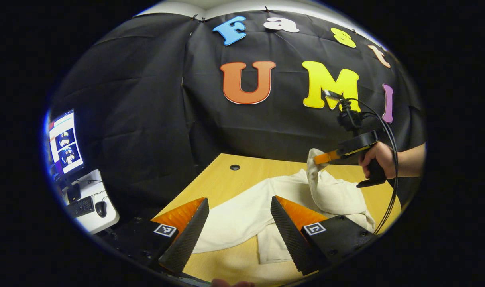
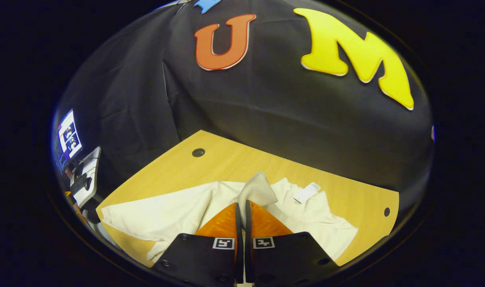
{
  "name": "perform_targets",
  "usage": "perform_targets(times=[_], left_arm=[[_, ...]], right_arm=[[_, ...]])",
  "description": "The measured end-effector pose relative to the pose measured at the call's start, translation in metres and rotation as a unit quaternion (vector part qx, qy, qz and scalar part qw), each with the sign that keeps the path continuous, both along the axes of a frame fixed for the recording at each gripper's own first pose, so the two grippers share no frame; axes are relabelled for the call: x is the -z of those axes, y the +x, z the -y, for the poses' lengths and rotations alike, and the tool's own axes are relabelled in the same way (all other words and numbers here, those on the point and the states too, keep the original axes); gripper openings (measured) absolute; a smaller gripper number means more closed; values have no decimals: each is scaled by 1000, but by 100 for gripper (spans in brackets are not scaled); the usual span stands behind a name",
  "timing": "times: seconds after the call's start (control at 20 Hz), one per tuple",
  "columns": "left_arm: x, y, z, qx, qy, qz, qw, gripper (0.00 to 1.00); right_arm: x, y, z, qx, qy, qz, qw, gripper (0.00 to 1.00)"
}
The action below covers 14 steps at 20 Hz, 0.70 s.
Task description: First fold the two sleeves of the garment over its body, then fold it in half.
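A cream garment (image 1: 246,215) lies spread on the wooden table (image 1: 222,175). My left gripper (image 1: 239,205) hovers open just above its near part, nothing between the fingers. Farther right, a hand holds my right gripper (image 1: 320,158), which is shut on a lifted sleeve end (image 1: 315,165) raised above the garment's body. In the right gripper view, my right gripper (image 2: 242,205) is closed on that sleeve (image 2: 258,190), whose end sticks up past the fingertips. The garment (image 2: 166,213) spreads left and right below it, with a white tag (image 2: 307,192) showing on its far part.
The table has a cable hole (image 1: 234,167) near its far edge and another hole (image 2: 386,211) at the right. A side desk at the left holds a monitor (image 1: 65,141), a keyboard (image 1: 79,206) and a mouse (image 1: 101,208). Black cloth closes the back.
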<state>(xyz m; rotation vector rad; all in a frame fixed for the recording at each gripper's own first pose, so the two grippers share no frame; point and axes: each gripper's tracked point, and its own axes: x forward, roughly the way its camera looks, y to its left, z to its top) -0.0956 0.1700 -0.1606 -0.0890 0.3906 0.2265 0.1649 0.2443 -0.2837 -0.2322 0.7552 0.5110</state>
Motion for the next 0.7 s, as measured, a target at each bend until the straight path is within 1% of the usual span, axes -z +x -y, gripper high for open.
perform_targets(times=[0.15, 0.35, 0.4, 0.45, 0.5, 0.55, 0.6, 0.65, 0.7], left_arm=[[6, -9, -17, -14, -3, -8, 1000, 99], [14, -19, -40, -20, 19, -21, 999, 99], [16, -20, -44, -18, 26, -25, 999, 99], [18, -24, -48, -16, 29, -28, 999, 100], [21, -25, -51, -15, 30, -30, 999, 99], [24, -26, -53, -15, 28, -32, 999, 100], [25, -26, -53, -14, 26, -32, 999, 99], [27, -26, -53, -13, 24, -33, 999, 99], [26, -25, -54, -16, 23, -32, 999, 99]], right_arm=[[52, 1, -36, -16, -27, -21, 999, 2], [104, -4, -56, -14, -48, -54, 997, 2], [114, -9, -58, -18, -55, -63, 996, 0], [121, -9, -59, -20, -57, -65, 996, 4], [123, -9, -63, -18, -50, -66, 996, 5], [118, -12, -70, -16, -32, -67, 997, 9], [114, -9, -73, -14, -23, -61, 998, 11], [107, -12, -76, -21, -13, -58, 998, 17], [100, -12, -76, -27, -17, -46, 998, 24]])
